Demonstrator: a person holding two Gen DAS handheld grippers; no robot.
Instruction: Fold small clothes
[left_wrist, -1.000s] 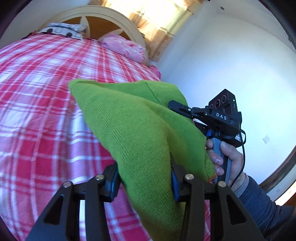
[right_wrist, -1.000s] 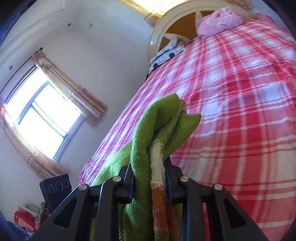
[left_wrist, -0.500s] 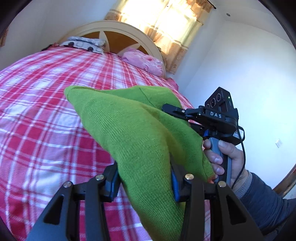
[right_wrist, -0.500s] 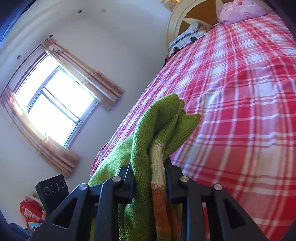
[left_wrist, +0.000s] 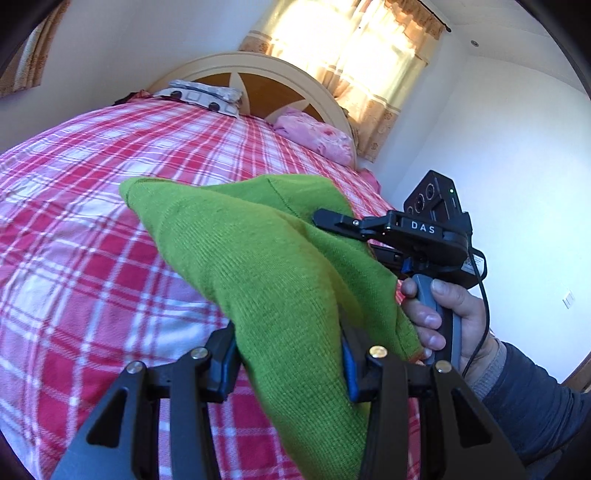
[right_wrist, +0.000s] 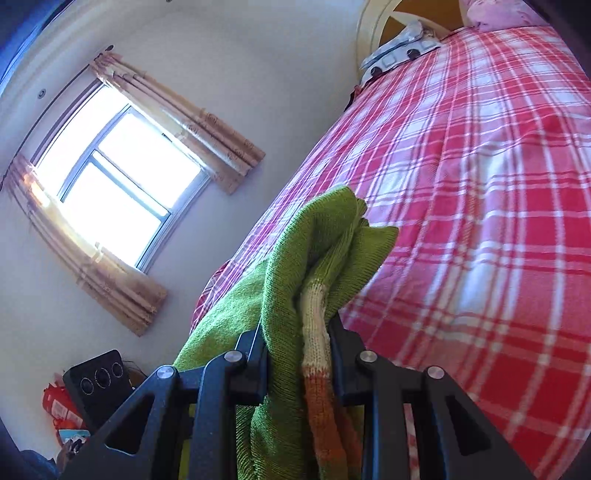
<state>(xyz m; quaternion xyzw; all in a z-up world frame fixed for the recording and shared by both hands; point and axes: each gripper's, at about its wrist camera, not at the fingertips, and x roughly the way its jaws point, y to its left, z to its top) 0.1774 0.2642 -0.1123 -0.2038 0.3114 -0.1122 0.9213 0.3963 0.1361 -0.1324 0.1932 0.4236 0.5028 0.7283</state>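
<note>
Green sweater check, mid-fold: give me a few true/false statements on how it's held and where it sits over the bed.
1. Both claws grip the green sweater. True: the left claw and right claw are each shut on it.
2. The sweater lies flat on the bed. False: it hangs bunched in the claws, above the plaid cover.
3. A cream and orange striped band shows in the right claw. True.
4. The pink pillow sits under the sweater. False: it lies far off, at the headboard.

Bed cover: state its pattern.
Red, pink and white plaid on the bed cover; clearest in the left wrist view.
</note>
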